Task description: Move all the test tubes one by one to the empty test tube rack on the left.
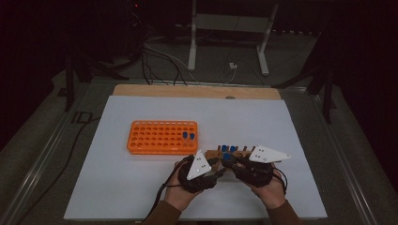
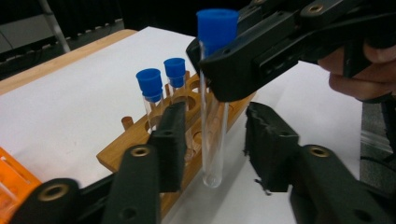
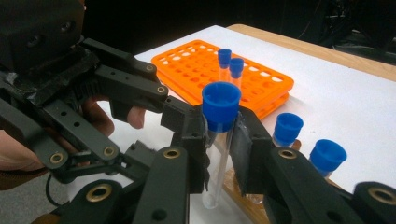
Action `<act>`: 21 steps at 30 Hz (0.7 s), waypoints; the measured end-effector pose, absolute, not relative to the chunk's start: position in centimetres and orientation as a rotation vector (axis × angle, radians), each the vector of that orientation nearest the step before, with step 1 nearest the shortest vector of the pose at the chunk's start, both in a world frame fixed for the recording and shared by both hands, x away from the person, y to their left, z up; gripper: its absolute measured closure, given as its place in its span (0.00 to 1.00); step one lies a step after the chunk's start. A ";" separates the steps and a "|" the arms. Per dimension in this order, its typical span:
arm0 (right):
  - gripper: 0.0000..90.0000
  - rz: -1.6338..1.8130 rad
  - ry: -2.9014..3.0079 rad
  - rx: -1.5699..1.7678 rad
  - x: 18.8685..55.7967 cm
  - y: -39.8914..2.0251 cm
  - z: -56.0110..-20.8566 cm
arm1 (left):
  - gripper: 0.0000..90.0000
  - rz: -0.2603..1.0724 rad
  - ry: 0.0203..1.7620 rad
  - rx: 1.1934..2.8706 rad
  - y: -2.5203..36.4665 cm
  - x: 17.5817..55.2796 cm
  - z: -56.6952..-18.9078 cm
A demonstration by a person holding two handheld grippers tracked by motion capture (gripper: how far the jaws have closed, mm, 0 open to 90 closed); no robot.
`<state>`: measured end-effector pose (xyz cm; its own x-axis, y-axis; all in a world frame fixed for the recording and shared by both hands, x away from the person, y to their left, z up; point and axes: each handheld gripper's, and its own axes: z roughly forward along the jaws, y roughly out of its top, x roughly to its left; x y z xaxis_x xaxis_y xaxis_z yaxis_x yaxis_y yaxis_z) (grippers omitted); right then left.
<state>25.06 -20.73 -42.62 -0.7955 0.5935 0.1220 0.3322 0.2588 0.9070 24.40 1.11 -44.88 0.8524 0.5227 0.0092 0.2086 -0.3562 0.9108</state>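
A: What hides the tube (image 3: 219,154)?
B: The right gripper (image 3: 219,154) covers its upper glass; in the high view the tube is too small to tell.
A: The orange rack (image 2: 9,184)?
B: Cut off at the left gripper view's edge.

The test tube (image 2: 212,140) was clear, glossy glass or plastic, which one could not be told, closed with a matt blue rubbery stopper (image 2: 216,25). The rack (image 2: 140,140) just beside it was varnished wood with a warm sheen. Farther left, the orange rack (image 3: 247,79) was smooth, slightly shiny plastic. The left gripper (image 2: 212,140) was matt black plastic with brass-coloured rivets, and its fingers (image 2: 268,140) wore rough, crumbly black foam pads. The right gripper (image 3: 219,154) looked the same, its pads greyer. The table (image 1: 141,187) carried a matt white paper-like sheet over a bare wooden far edge.
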 end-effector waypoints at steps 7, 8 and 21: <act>0.86 1.563 2.297 0.857 25.0 -20.5 -42.7 | 0.79 0.344 0.537 1.948 1.1 24.5 -44.9; 0.86 1.568 2.299 0.855 25.0 -20.4 -42.7 | 0.79 0.342 0.537 1.948 1.1 24.5 -44.9; 0.72 1.623 2.289 0.853 25.0 -20.6 -42.6 | 0.86 0.332 0.539 1.949 1.3 24.6 -45.0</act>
<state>25.03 -20.61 -42.58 -0.8109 0.5639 0.1565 0.3344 0.2269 0.9147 24.64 1.35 -44.99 0.8606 0.5092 -0.0086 0.2216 -0.3592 0.9065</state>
